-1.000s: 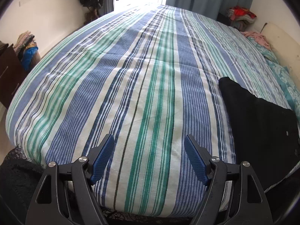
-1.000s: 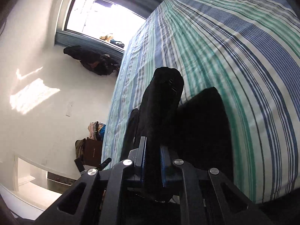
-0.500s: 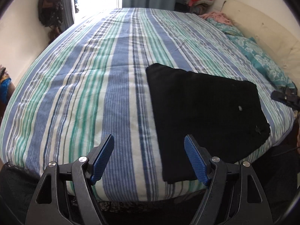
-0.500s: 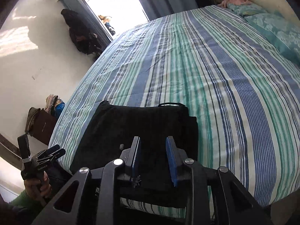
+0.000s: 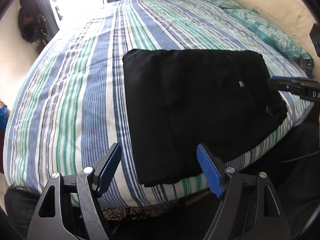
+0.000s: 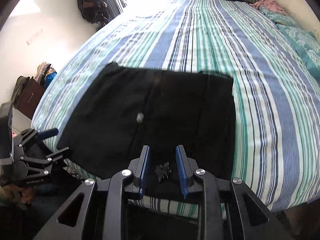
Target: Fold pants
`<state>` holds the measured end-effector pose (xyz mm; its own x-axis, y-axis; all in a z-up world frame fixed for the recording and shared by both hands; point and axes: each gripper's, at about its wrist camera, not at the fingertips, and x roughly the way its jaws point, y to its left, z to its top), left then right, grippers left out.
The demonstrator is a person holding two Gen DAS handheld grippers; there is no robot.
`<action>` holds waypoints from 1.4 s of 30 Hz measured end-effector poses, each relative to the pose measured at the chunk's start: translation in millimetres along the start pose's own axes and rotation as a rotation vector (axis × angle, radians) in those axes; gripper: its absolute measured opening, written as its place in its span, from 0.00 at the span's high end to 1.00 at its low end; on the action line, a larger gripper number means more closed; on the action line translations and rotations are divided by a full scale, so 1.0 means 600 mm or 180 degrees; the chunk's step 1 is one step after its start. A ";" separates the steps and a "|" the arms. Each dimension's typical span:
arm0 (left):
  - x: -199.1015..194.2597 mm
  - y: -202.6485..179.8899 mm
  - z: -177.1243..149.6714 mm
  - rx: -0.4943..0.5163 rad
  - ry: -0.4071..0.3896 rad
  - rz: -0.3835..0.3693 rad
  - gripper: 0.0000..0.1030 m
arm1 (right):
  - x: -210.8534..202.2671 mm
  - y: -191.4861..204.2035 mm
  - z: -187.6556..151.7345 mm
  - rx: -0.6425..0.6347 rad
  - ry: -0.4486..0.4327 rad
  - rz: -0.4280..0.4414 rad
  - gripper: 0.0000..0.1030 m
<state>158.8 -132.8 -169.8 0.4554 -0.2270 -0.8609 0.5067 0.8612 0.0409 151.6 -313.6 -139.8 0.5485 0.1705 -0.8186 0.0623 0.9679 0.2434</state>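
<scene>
- Pants (image 5: 190, 108), left wrist view: black, folded flat into a rectangle near the front edge of the striped bed (image 5: 80, 100). Left gripper (image 5: 159, 170) spread wide, empty, above that edge.
- Right wrist view: pants (image 6: 160, 110) on bed (image 6: 270, 100). Right gripper (image 6: 163, 168) jaws narrowly parted, closing, gripping nothing, over the pants' near edge.

"GenRobot AI" on left hand-held gripper (image 6: 52, 140)
</scene>
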 end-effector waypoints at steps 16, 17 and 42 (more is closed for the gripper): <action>0.031 0.007 -0.005 -0.0099 0.0189 0.0109 0.19 | 0.040 -0.053 0.073 0.0463 -0.0123 -0.0120 0.71; 0.030 0.008 -0.006 -0.0107 0.0187 0.0110 0.19 | 0.022 -0.045 0.062 0.0436 -0.0188 -0.0116 0.68; 0.026 0.002 -0.010 -0.0082 0.0156 0.0150 0.19 | 0.001 -0.007 -0.111 0.0720 0.0166 -0.0092 0.50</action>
<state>162.1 -132.3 -186.1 0.4414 -0.1640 -0.8822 0.4663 0.8819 0.0694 96.0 -305.0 -176.1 0.5003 0.1583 -0.8513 0.2658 0.9076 0.3249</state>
